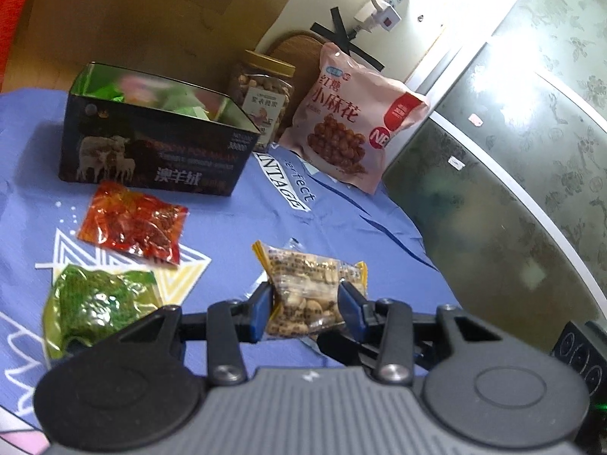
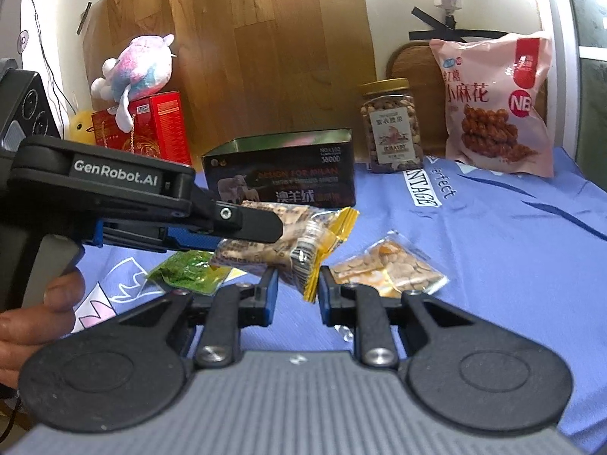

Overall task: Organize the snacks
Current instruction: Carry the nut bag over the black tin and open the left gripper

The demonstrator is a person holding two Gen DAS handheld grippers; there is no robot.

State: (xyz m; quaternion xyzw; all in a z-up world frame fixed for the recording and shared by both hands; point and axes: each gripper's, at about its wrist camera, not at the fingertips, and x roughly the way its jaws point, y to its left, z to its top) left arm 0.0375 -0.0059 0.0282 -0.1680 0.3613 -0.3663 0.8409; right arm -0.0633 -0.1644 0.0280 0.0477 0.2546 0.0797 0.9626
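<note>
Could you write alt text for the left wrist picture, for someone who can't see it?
A handheld left gripper pinches a clear yellow-edged peanut packet above a blue cloth. Red and green snack packets lie to its left; behind stand an open dark tin, a nut jar and a pink bag.

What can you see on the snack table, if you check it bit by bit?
Surface: blue cloth, printed, covering the table.
Job's things: open tin with packets inside; red packet, green packet and pale packet lying loose; nut packet lifted.
Clutter: nut jar, pink bag, plush toy, red box.
Grippers: left gripper has its jaws shut on the nut packet; right gripper has the packet's yellow end between its jaws, grip unclear.
Cables: power strip and its white lead on the wall.
Surroundings: wooden board behind.
</note>
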